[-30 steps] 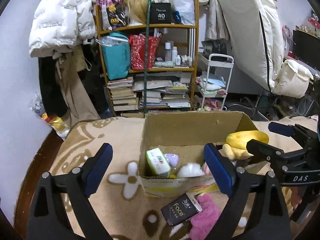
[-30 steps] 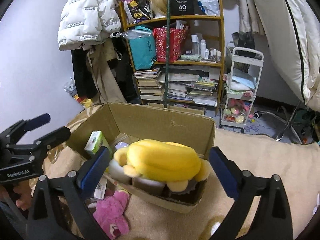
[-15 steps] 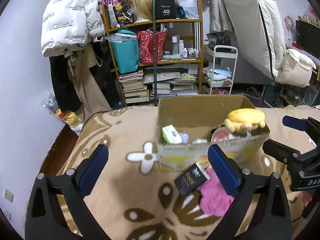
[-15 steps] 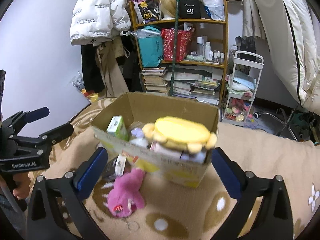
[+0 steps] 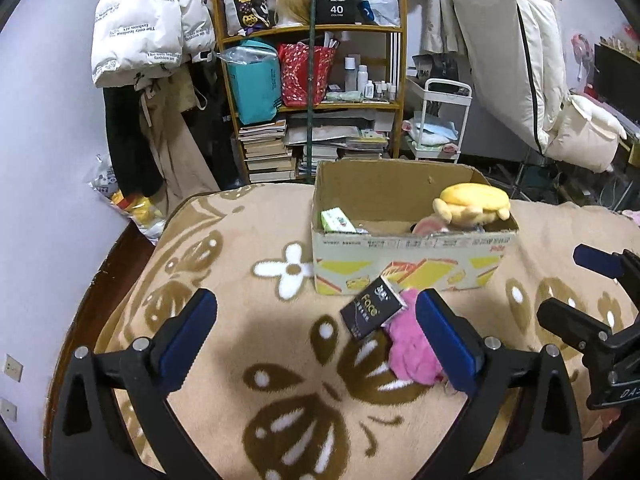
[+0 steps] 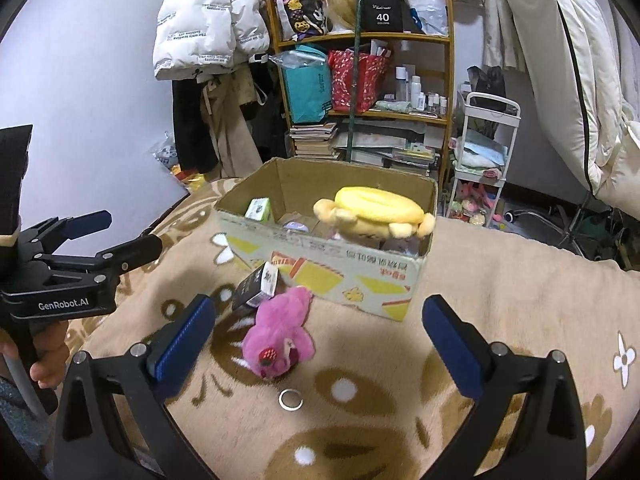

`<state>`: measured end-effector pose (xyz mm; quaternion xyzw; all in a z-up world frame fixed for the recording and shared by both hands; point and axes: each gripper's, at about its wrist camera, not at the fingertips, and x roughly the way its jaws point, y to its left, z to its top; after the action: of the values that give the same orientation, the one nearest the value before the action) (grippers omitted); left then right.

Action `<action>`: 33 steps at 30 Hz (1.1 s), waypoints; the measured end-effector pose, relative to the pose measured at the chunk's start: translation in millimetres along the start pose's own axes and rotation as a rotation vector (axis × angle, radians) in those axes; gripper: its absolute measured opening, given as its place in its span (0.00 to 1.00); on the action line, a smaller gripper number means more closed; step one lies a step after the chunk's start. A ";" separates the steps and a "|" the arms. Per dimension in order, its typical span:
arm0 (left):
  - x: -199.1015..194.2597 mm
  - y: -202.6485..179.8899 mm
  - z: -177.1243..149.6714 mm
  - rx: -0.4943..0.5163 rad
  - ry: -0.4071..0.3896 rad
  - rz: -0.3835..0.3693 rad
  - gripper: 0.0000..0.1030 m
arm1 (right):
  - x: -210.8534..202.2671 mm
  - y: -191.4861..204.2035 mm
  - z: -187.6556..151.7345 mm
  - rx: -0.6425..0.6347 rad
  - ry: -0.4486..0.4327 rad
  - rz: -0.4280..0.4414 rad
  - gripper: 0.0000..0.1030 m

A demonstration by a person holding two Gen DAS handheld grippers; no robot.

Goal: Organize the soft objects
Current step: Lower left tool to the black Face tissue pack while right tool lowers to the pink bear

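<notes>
A cardboard box (image 5: 412, 276) (image 6: 340, 276) stands on a beige patterned blanket. A yellow plush (image 5: 474, 202) (image 6: 378, 212) lies on top of the things at its right end, and a green tissue pack (image 5: 338, 220) (image 6: 258, 210) stands at its left end. A pink plush (image 5: 412, 354) (image 6: 282, 338) lies on the blanket in front of the box, beside a black "Face" packet (image 5: 372, 312) (image 6: 256, 290). My left gripper (image 5: 316, 338) is open and empty, held back from the box. My right gripper (image 6: 320, 344) is open and empty, with the pink plush lying between its fingers.
A metal ring (image 6: 291, 399) lies on the blanket in front of the pink plush. Behind the bed stand a cluttered wooden shelf (image 5: 316, 92), a white trolley (image 5: 440, 128) and hanging coats (image 5: 140, 40). The blanket's left edge (image 5: 132, 240) drops to the floor.
Both grippers have pulled back and up from the box. The yellow plush, between the right fingers a second ago, now rests on the box contents. The pink plush and packet have come into fuller view.
</notes>
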<state>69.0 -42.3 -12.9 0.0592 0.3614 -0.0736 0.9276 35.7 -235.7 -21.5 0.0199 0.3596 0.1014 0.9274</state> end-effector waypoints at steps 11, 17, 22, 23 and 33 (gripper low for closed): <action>3.1 0.4 -10.8 -0.014 0.035 0.003 0.96 | 8.3 6.9 -3.8 -0.020 0.021 -0.014 1.00; 19.1 -0.6 -13.2 -0.015 0.062 0.008 0.96 | 22.9 2.5 -3.3 -0.004 0.049 -0.009 1.00; 33.6 1.0 -13.2 -0.035 0.090 0.004 0.96 | 37.7 -0.6 -2.1 -0.002 0.073 -0.013 1.00; 35.8 1.8 -12.9 -0.039 0.093 0.003 0.96 | 41.4 -2.2 -1.7 0.004 0.079 -0.012 1.00; 68.5 10.5 -3.3 -0.099 0.142 0.003 0.96 | 77.9 -6.7 -4.8 0.029 0.154 -0.005 1.00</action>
<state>118.6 -37.8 -61.3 0.0186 0.4291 -0.0500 0.9017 89.9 -226.6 -77.5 0.0248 0.4314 0.0952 0.8968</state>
